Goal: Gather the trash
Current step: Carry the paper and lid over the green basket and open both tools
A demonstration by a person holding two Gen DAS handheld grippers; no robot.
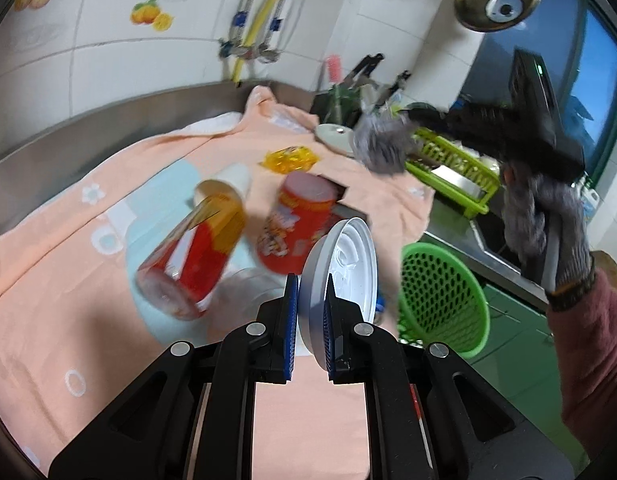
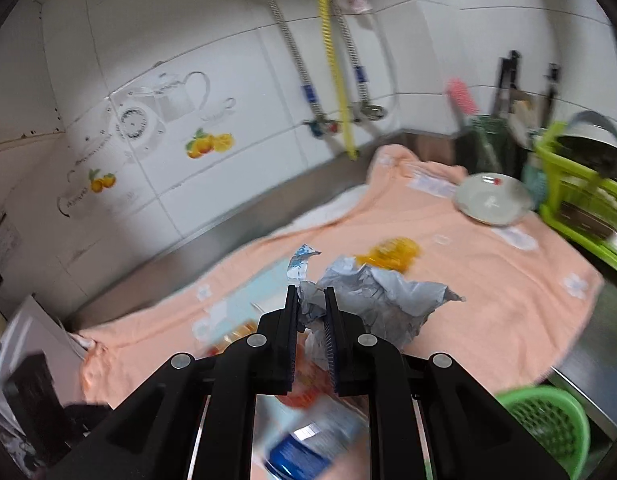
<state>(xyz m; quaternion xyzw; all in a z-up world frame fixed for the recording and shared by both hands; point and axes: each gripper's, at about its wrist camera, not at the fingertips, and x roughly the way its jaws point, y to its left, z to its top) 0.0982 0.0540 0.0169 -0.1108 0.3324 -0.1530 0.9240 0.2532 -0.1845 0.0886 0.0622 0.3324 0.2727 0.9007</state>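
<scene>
My left gripper (image 1: pixel 310 284) is shut on the rim of a white plastic lid (image 1: pixel 342 276), held on edge above the peach towel (image 1: pixel 68 280). Beyond it lie a red and yellow tube can (image 1: pixel 192 256), a red snack cup (image 1: pixel 296 228), a white paper cup (image 1: pixel 228 184) and a yellow wrapper (image 1: pixel 290 159). My right gripper (image 2: pixel 311 294) is shut on a crumpled silver wrapper (image 2: pixel 380 300), lifted above the towel (image 2: pixel 488 280). The yellow wrapper (image 2: pixel 392 253) lies behind it. The right gripper also shows in the left wrist view (image 1: pixel 392 148), holding the wrapper in the air.
A green mesh basket (image 1: pixel 444 300) sits at the towel's right edge, also in the right wrist view (image 2: pixel 548 424). A white plate (image 2: pixel 492 200), a green dish rack (image 2: pixel 580 200) and a knife holder (image 2: pixel 488 152) stand at the back right. A tiled wall with pipes runs behind.
</scene>
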